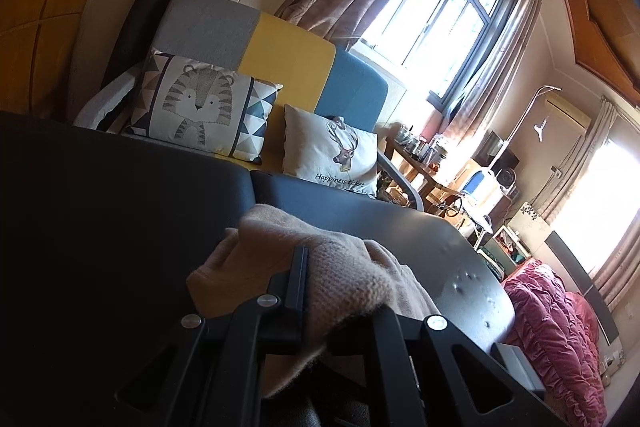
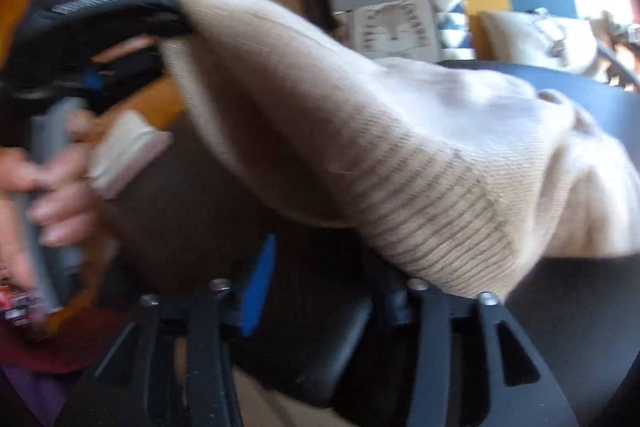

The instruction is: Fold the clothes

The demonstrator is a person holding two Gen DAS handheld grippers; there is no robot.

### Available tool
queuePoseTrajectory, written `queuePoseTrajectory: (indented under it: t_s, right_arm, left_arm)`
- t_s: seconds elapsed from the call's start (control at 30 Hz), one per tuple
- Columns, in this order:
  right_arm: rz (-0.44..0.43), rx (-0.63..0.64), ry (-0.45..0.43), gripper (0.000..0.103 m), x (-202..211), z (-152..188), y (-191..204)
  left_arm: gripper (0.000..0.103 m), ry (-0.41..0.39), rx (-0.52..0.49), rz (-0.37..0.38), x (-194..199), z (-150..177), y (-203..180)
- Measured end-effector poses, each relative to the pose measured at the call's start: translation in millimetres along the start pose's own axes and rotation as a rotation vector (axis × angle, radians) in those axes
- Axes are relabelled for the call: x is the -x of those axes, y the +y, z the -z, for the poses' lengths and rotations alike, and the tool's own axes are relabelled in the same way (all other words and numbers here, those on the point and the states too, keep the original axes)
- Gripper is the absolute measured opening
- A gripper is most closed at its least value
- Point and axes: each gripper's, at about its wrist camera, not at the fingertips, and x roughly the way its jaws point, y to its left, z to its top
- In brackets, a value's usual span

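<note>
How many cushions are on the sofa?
2: the tiger cushion against the grey and yellow backrest, the deer cushion beside it before the blue section. Others may be hidden.

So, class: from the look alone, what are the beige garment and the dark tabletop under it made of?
The beige garment looks like soft knitted wool or a wool-like yarn: ribbed rows at its hem and a fuzzy edge show. The dark tabletop looks like smooth matt plastic or coated board, in two panels with a seam; its exact material is not certain.
</note>
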Motion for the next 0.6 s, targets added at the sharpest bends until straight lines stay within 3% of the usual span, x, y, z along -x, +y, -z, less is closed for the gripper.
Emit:
queuePoseTrajectory:
  t_s: [0.1,0.23,0.33,0.43,0.53,0.57,0.6]
  right_arm:
    - [0.129,-0.01,-0.135,0.052,15,-16,-10]
    - [0.178,0.005,-0.251,0.058,32,-48,-30]
    - [0.175,0.037,-0.233,0.058,22,-64,-45]
    - [0.086,0.062,-0.203,0.064,14,-74,-56]
    - [0.09,0.066,-0.175,0.066,-1,-80,-61]
    - [0.095,0.067,-0.166,0.063,-5,-82,-62]
    - [0.096,0.061,-0.16,0.049,-7,-84,-61]
  left_arm:
    - [0.004,-0.007,-0.015,-0.011,3,-1,-1]
    - [0.005,0.005,-0.017,-0.034,-4,1,4]
    - [0.005,0.035,-0.013,-0.048,-14,7,10]
    - [0.005,0.066,-0.009,-0.062,-23,14,15]
    - [0.005,0.089,0.001,-0.072,-29,21,21]
    - [0.006,0.096,0.006,-0.075,-30,23,23]
    - [0.006,0.097,0.009,-0.076,-30,23,24]
